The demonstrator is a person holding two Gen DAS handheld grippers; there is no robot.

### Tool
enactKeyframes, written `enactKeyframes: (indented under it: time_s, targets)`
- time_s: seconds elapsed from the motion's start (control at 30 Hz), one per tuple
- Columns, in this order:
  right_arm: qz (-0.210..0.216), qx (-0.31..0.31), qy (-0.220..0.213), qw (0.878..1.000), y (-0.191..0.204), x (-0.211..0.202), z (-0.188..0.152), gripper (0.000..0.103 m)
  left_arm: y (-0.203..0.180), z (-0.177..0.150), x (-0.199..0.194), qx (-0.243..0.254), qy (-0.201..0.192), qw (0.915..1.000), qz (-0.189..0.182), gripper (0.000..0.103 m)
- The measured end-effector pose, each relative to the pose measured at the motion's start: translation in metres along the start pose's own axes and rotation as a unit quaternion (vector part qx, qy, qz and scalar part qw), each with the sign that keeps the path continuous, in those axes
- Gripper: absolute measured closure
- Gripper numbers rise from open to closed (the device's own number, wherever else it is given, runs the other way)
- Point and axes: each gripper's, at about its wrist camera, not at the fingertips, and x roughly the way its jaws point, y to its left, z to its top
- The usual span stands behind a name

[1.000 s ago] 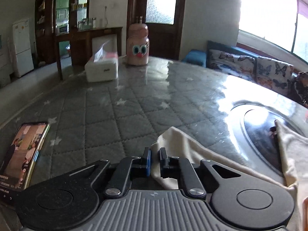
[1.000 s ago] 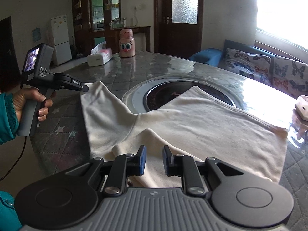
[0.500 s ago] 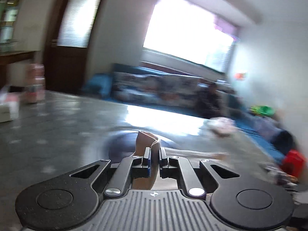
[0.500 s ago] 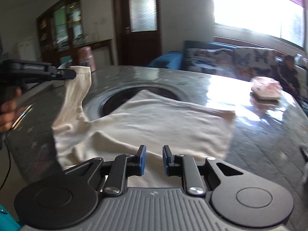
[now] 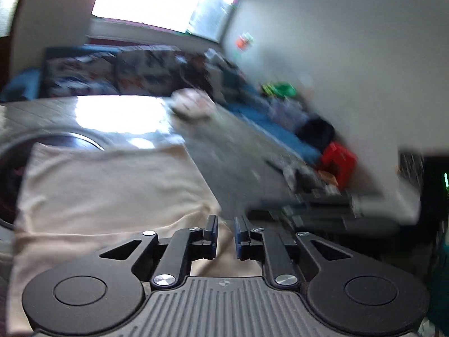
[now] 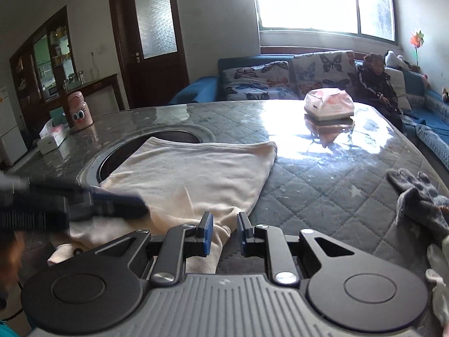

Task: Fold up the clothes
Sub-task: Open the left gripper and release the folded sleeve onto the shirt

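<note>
Jaws parted and empty on the right gripper [image 6: 225, 231], poised over the near hem. Jaws a little ajar on the left gripper [image 5: 225, 231], with cloth showing in the gap. Cannot tell through the blur whether pinching or already let go.

Shirt [image 6: 196, 168] flat on the table [image 6: 322, 174], spread from centre toward 10 o'clock in the right view, with its far edge overhanging the round hob [image 6: 174, 136]. Sleeve [image 6: 179, 205] now bunched on top of the body near 7 o'clock. A second ago it lay stretched out to the left; half a second ago it hung in the air from the left jaws. Swung across and brought down, then, with the left gripper coming in low from 9 o'clock and its tip over the fold.

Judged from that: first sleeve fold nearly placed, not yet smoothed, and looks rumpled rather than crisp. Probably next: open fully, withdraw toward 9 o'clock without dragging the cloth, then do the same at the other side — the right gripper already close to that edge.

Outward: glove [image 6: 418, 196] at 3 o'clock, well apart; tissue pack [image 6: 328, 104] at 1 o'clock, clear of the work.
</note>
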Motion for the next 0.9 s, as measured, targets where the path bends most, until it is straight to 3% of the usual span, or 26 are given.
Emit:
enactKeyframes:
  time_s: [0.1, 0.33, 0.53, 0.63, 0.9]
  targets:
    - [0.010, -0.002, 0.004, 1.000, 0.004, 0.002, 0.000, 0.086, 0.005, -0.008, -0.010, 0.020, 0.009, 0.9997, 0.012, 0.079]
    - [0.049, -0.020, 0.041, 0.998, 0.024, 0.023, -0.009, 0.085, 0.061, -0.012, -0.046, 0.010, 0.005, 0.9951, 0.098, 0.079]
    - [0.036, -0.042, 0.058, 0.997, 0.037, 0.035, -0.022, 0.086, 0.094, -0.025, -0.057, -0.007, 0.028, 0.9888, 0.147, 0.081]
    - [0.027, -0.056, 0.060, 0.996, 0.040, 0.030, -0.020, 0.086, 0.100, -0.032, -0.058, -0.001, 0.039, 0.9871, 0.156, 0.081]
    - [0.039, -0.070, 0.018, 0.997, 0.050, 0.030, 0.005, 0.086, 0.099, -0.007, -0.054, 0.008, 0.007, 0.9901, 0.140, 0.081]
